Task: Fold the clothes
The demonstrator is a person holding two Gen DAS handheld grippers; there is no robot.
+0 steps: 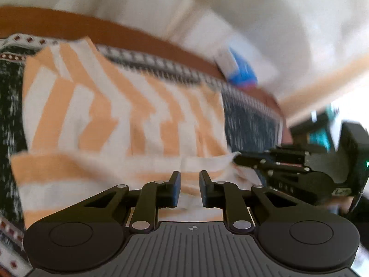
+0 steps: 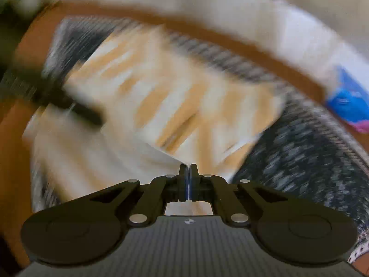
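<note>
**Striped garment between two tongs: left parted, right clamped on an edge**

**Left wrist view.** The left tongs [image 1: 189, 182] stand parted, with a clear gap between the two fingers; nothing is held between them. The orange-and-white striped garment [image 1: 120, 120] lies directly ahead of and beneath the fingers, spread across the middle of the view from the near edge to the far edge of the patterned cloth [image 1: 251, 124]. That dark speckled cloth, with its banded border, covers the brown tabletop [image 1: 115, 28], whose bare rim shows as a curved strip on the far side. A folded band of the garment runs left to right just beyond the fingertips. The right tongs [image 1: 237, 159] enter from the right, tips resting against the garment's near right corner. A blue object [image 1: 242, 69] sits at the far right of the tabletop; its identity cannot be determined. The view is blurred.

**Right wrist view.** The right tongs [image 2: 189, 169] are closed, fingers pressed together on a thin peak of the striped garment [image 2: 175, 101], which rises to the fingertips. The rest of the garment extends away to the far left. The left tongs [image 2: 92, 115] appear as a dark blurred bar at the left, over the garment; their opening cannot be read here. The patterned cloth [image 2: 299, 152] is exposed on the right. The tabletop [image 2: 230, 39] rim curves along the far side, and the blue object [image 2: 348, 101] lies at the far right. Heavy blur obscures finer detail.
</note>
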